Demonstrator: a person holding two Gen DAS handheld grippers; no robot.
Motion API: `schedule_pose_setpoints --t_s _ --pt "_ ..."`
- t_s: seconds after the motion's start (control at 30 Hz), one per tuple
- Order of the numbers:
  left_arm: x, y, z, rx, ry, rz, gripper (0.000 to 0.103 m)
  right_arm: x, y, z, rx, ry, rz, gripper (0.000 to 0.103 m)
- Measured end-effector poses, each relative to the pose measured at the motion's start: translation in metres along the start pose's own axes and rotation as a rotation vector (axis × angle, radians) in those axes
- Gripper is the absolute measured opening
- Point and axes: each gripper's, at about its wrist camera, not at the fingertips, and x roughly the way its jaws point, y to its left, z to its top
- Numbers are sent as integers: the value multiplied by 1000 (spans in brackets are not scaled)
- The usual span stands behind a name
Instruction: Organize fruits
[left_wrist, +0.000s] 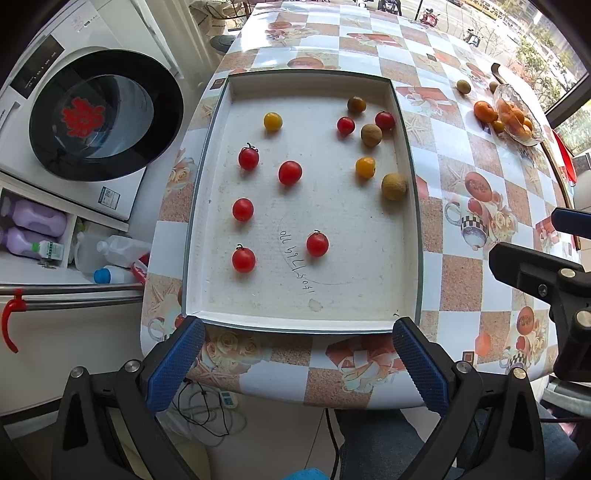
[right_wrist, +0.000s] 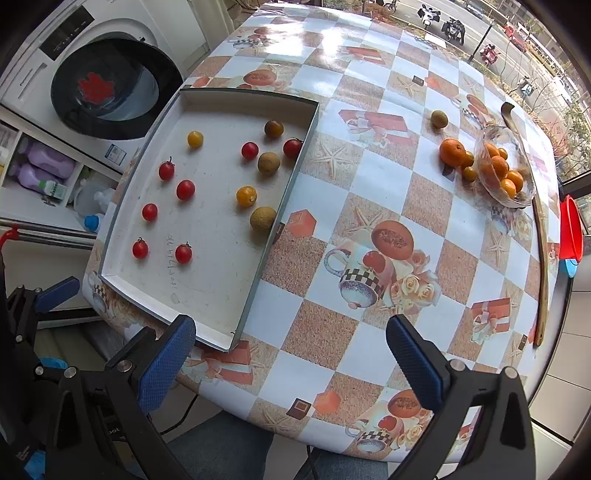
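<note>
Checkered tablecloth (right_wrist: 369, 184) under a shallow white tray (left_wrist: 207, 221), 7 red cherry tomatoes (left_wrist: 290, 172) inside the tray, oranges in a glass bowl (right_wrist: 517, 199) well right of the tray, left gripper (left_wrist: 297, 365) and right gripper (right_wrist: 291, 365) both spread wide, empty, near the tray's front edge.

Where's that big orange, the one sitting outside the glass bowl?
The big orange sits on the table's far right in the right wrist view, just left of the glass bowl, with two small orange fruits between it and the bowl.
</note>
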Motion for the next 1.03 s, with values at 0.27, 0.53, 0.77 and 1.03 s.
schedule_pose_setpoints --t_s 0.27,0.53,0.77,1.03 --pt "-1 0 -1 4 6 3 102 0 3 1 -4 2 7 103" --pt "-2 -2 -1 14 4 7 102 0 6 0 -8 -2 10 103" --pt "-1 -3 0 11 7 5 102 0 6 0 -7 1 9 103" --pt "0 0 -2 -9 5 -30 102 0 6 0 -5 1 9 103"
